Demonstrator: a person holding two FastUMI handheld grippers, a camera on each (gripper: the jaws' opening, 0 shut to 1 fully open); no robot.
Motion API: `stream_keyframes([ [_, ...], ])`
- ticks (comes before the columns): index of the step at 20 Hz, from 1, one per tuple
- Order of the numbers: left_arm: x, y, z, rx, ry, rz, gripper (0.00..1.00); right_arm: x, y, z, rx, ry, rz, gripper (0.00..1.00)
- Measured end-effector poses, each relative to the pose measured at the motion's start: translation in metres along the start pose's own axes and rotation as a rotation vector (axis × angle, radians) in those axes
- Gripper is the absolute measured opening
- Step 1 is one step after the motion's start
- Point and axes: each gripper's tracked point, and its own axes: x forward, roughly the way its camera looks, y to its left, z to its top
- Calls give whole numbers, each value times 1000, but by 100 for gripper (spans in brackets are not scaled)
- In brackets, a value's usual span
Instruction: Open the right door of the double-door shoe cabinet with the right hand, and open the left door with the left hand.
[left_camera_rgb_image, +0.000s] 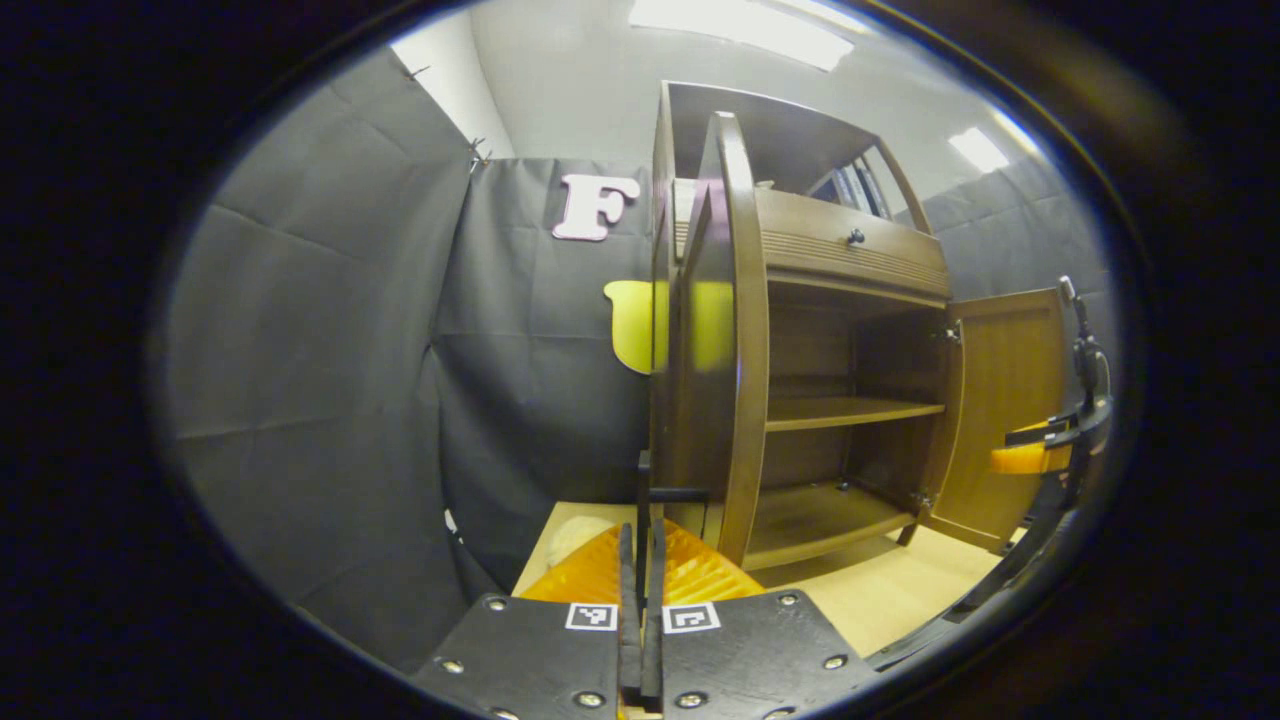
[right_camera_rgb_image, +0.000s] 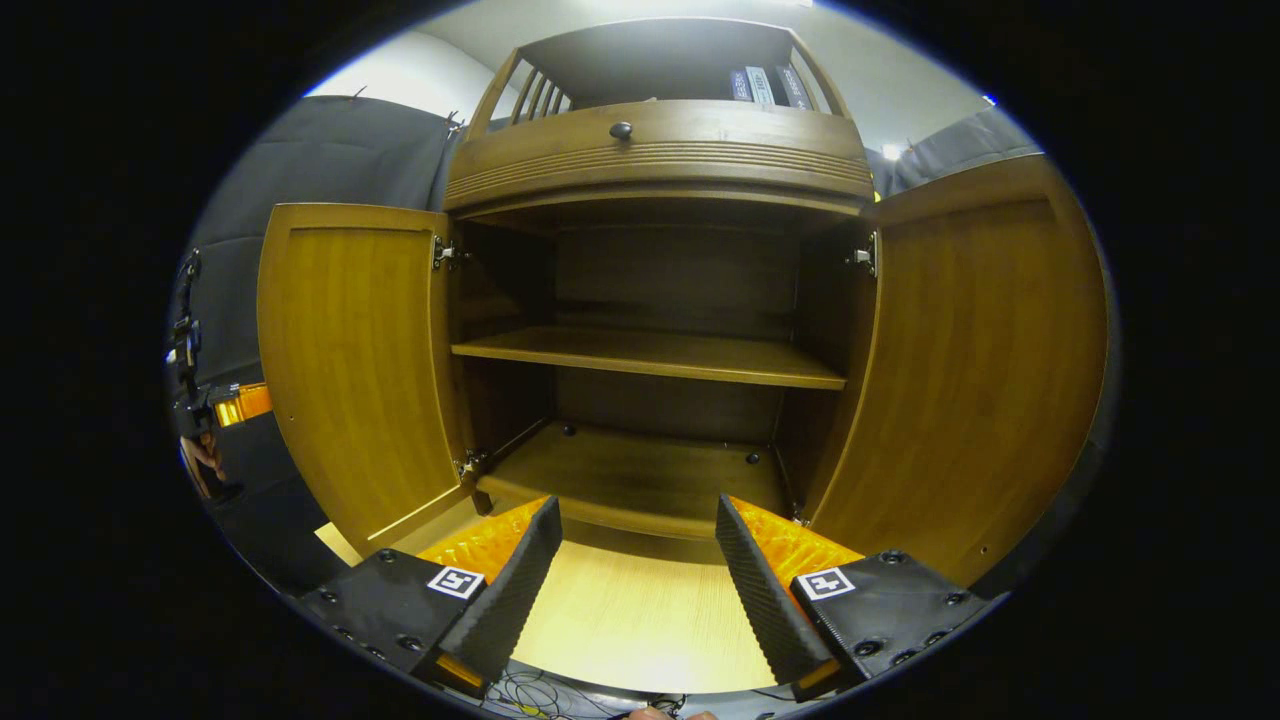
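Note:
The wooden shoe cabinet (right_camera_rgb_image: 660, 150) stands with both doors swung wide. Its left door (right_camera_rgb_image: 350, 370) appears edge-on in the left gripper view (left_camera_rgb_image: 735, 330). My left gripper (left_camera_rgb_image: 640, 528) is shut at the outer face of that door, its fingers pinched on a small dark handle (left_camera_rgb_image: 678, 493). The right gripper view shows this gripper (right_camera_rgb_image: 215, 405) just past the door's free edge. The right door (right_camera_rgb_image: 980, 370) hangs open on the right. My right gripper (right_camera_rgb_image: 640, 545) is open in front of the bare lower shelf (right_camera_rgb_image: 620, 470), holding nothing, and it appears in the left gripper view (left_camera_rgb_image: 1050, 445) beside the right door (left_camera_rgb_image: 1005, 400).
A middle shelf (right_camera_rgb_image: 650, 355) spans the inside. Above it is a drawer with a dark knob (right_camera_rgb_image: 621, 130), and books (right_camera_rgb_image: 765, 85) stand on top. The cabinet rests on a pale wooden table (right_camera_rgb_image: 640, 610). Cables (right_camera_rgb_image: 540, 690) lie at the near edge. Black cloth walls (left_camera_rgb_image: 330, 350) surround the booth.

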Motion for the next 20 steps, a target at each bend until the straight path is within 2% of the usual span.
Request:
stream_keyframes([
  [7, -51, 0, 10, 18, -8, 69, 2, 6, -13, 8, 20, -16, -18, 98],
  [11, -88, -23, 25, 21, -14, 111, 2, 5, -25, 7, 39, -7, -36, 97],
  [14, -103, -42, 34, 51, -10, 145, 19, 2, -32, 9, 49, -4, -43, 98],
  [17, -107, -67, 42, 38, -25, 146, 36, -4, -39, 13, 50, -2, -49, 97],
  [19, -108, -73, 44, 34, -42, 189, 68, -11, -44, 16, 41, -5, -57, 97],
  [20, -107, -84, 43, 29, -39, 179, 84, -14, -47, 17, 38, -6, -61, 97],
])
